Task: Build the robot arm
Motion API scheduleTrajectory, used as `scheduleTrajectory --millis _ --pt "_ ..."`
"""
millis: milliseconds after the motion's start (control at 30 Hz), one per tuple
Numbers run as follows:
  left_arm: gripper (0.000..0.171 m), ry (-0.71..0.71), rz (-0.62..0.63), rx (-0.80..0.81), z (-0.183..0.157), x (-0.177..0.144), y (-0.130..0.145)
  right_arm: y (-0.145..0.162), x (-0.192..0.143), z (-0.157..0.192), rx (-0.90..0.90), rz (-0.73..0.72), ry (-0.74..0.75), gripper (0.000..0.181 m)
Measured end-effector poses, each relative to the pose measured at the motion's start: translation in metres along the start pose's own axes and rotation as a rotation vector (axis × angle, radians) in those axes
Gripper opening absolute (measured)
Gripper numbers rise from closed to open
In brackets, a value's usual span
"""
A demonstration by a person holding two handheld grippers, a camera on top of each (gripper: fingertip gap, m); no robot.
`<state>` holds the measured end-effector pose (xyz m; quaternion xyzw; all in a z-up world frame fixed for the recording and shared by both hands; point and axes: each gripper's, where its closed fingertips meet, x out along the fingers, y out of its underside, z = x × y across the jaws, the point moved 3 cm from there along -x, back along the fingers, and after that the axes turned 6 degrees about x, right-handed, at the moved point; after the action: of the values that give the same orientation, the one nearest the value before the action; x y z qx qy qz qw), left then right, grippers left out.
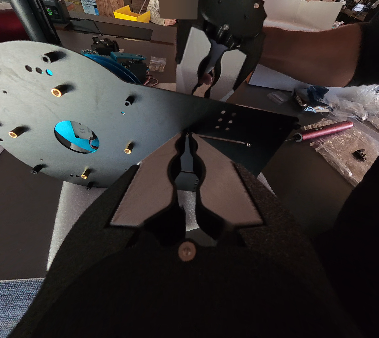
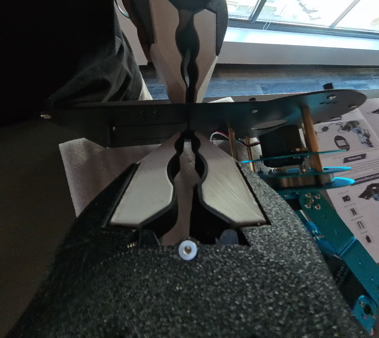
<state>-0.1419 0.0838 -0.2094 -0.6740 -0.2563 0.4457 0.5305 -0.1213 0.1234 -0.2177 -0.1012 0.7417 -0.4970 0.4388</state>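
Both tools pinch the black plate [image 1: 127, 114] from opposite edges: left tool [image 1: 187, 135] near, right tool [image 1: 205, 90] far. Lifting it well likely needs level, matched grips above the foam sheet [image 2: 88, 164].

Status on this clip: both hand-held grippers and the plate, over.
Left hand-held gripper shut on black plate. Right hand-held gripper shut on its opposite edge. Red-handled tool lies beside, apart.
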Motion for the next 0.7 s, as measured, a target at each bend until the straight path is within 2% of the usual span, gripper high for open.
scheduleTrajectory --millis 100,233,300,333,400,567,633,700 --pt "0.001 -0.001 -0.003 -0.005 0.000 0.000 0.000 -0.001 0.002 -0.001 0.045 0.037 -0.081 0.005" --pt "0.001 0.000 -0.004 0.001 0.000 0.001 0.000 0.001 0.002 -0.005 0.623 0.044 -0.468 0.005" --pt "0.001 0.002 -0.005 0.001 0.000 0.001 0.000 0.002 0.003 -0.005 0.844 0.049 -0.578 0.004" --pt "0.001 0.000 -0.005 0.001 0.000 0.001 0.000 0.003 0.003 -0.006 0.891 0.041 -0.602 0.004" --pt "0.001 0.002 -0.002 0.003 0.000 0.001 0.000 0.003 0.003 -0.004 0.834 0.026 -0.551 0.006" --pt "0.001 0.006 0.001 0.009 0.000 0.001 0.000 0.005 -0.008 -0.004 0.230 -0.002 -0.126 0.018" --pt "0.001 0.005 0.000 0.008 0.000 0.001 0.000 -0.002 -0.009 -0.002 0.081 -0.047 -0.047 0.017" --pt "0.001 0.008 0.002 0.010 0.000 0.001 0.000 -0.004 -0.006 0.001 0.048 -0.027 -0.049 0.013"
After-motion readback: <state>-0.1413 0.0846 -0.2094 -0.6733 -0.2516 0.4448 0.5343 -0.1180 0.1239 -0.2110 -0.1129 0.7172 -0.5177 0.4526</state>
